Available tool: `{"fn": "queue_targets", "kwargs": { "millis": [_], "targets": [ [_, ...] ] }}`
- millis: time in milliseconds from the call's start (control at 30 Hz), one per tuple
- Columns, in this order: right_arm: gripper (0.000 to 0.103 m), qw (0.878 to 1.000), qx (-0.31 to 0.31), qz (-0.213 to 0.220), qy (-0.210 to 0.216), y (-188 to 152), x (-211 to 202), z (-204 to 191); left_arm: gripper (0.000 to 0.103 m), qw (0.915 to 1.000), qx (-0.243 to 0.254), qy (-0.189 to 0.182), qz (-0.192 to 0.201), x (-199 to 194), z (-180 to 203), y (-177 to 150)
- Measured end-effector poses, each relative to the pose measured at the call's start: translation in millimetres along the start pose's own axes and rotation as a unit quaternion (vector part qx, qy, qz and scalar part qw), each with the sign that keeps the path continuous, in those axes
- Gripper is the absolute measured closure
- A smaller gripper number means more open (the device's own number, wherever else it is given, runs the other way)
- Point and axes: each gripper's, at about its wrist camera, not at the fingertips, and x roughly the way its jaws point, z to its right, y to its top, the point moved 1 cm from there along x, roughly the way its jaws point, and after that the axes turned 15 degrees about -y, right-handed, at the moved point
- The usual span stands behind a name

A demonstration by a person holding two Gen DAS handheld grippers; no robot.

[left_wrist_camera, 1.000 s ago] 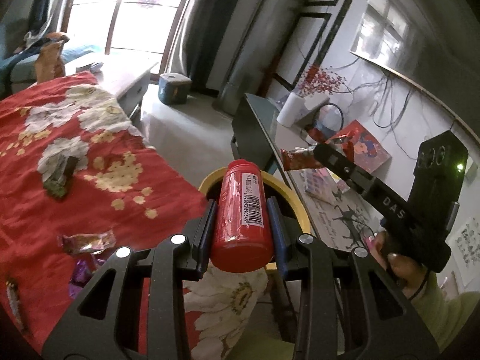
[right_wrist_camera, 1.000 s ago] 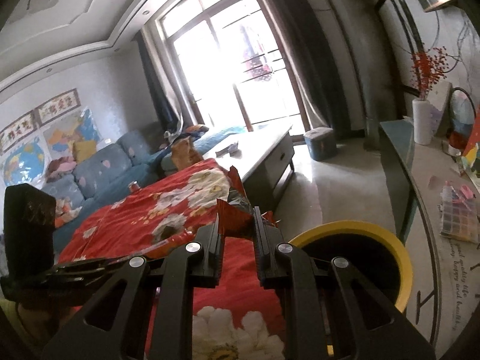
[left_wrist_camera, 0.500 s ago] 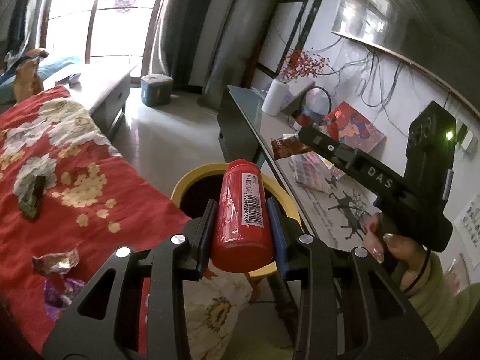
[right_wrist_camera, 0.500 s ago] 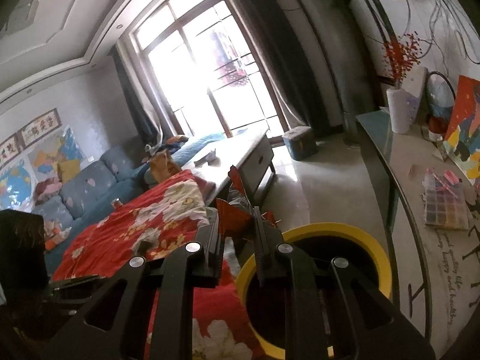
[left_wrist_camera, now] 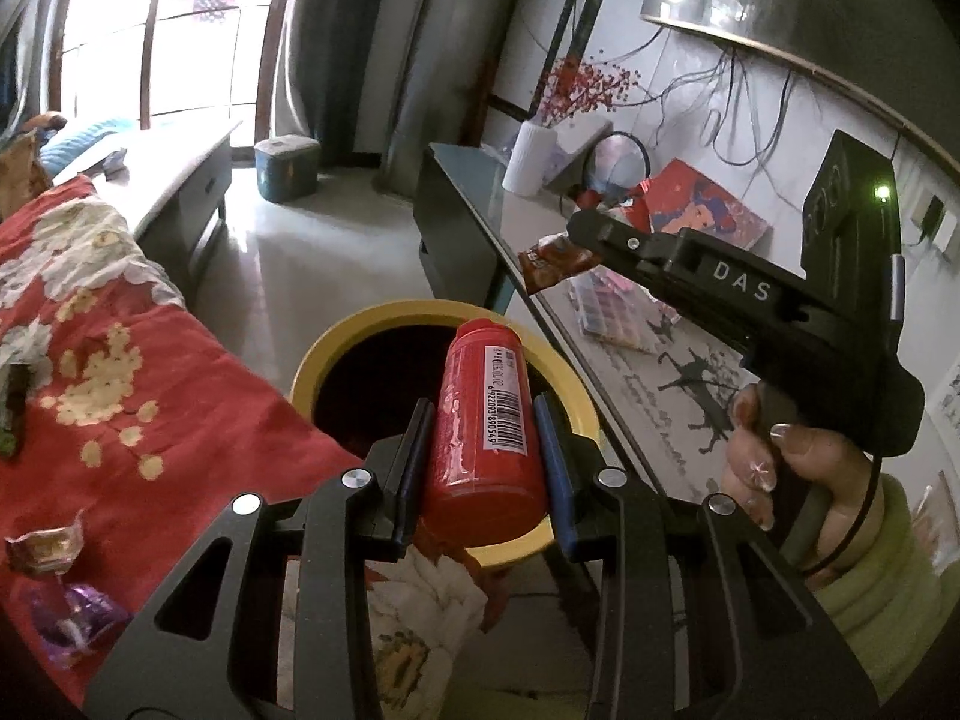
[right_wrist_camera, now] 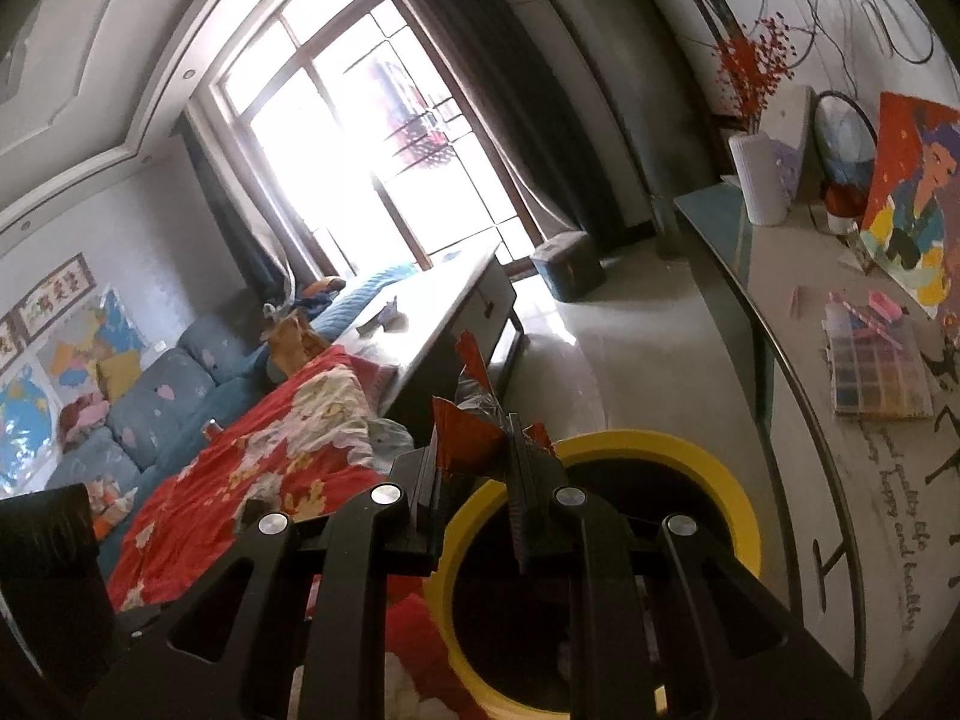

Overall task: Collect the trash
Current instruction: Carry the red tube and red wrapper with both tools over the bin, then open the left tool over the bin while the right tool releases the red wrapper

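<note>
Red cloth (left_wrist_camera: 150, 360) with loose wrappers (left_wrist_camera: 45, 546) lies left of the yellow-rimmed bin (left_wrist_camera: 336, 348). Above the bin's mouth the left gripper (left_wrist_camera: 480, 426) pinches a red bottle (left_wrist_camera: 483, 420) between its fingers, barcode up. Right of the bin, the right gripper (right_wrist_camera: 474, 450), its fingers nearly together, pinches a red wrapper (right_wrist_camera: 465, 438) over the rim, a hand (left_wrist_camera: 774, 456) on its grip.
</note>
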Motion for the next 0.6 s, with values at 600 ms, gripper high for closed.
{"fn": "queue_targets", "kwargs": {
  "millis": [600],
  "targets": [
    [0.084,0.998,0.003,-0.065,-0.024,-25.6,54.3,14.1,0.076,0.9985,-0.019,0.005,-0.051,52.0,-28.0,-14.6]
  ]
}}
